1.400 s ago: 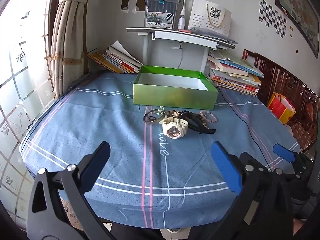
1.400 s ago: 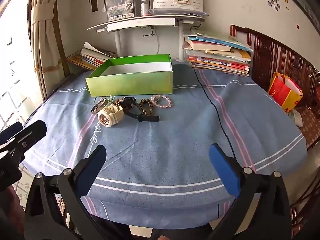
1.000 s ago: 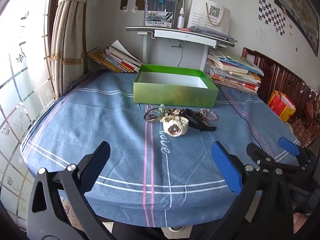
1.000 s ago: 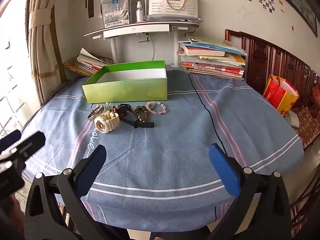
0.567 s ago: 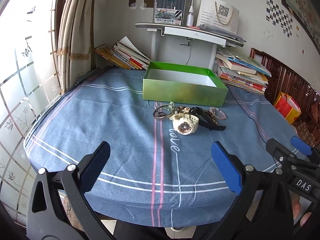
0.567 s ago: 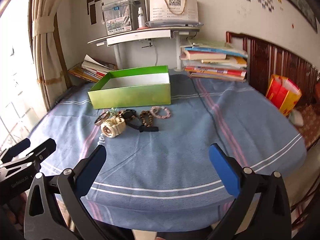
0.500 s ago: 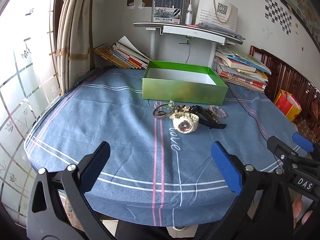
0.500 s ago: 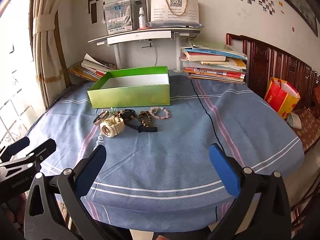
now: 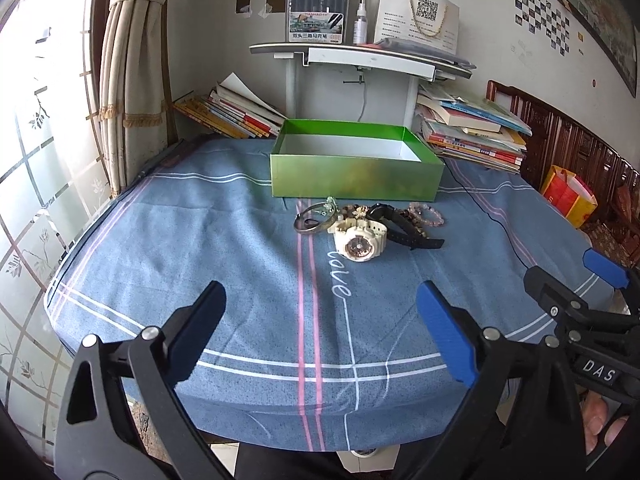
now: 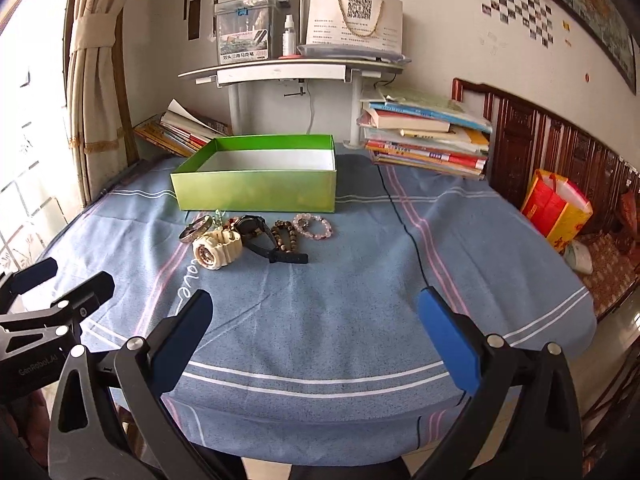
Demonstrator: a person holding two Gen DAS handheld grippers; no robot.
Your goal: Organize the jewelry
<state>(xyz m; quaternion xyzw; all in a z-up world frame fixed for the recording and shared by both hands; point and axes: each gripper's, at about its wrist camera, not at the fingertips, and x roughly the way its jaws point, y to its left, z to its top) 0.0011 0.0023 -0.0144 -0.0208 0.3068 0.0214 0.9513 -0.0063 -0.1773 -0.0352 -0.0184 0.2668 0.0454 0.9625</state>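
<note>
Before the green box (image 9: pixel 356 178), jewelry (image 9: pixel 366 226), perhaps five pieces

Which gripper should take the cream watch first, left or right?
Probably left. The cream watch sits almost dead ahead of the open left gripper, while in the right wrist view it lies well left of the open right gripper. Both are empty and short of the jewelry, near the table's front edge.

The box (image 9: pixel 356 178) sits on the table (image 9: pixel 200 248), with books (image 9: pixel 472 132) behind it. Just in front of the box lie a bangle (image 9: pixel 314 222), two watches (image 9: pixel 360 240) and bead bracelets (image 9: pixel 427 215), close together.
</note>
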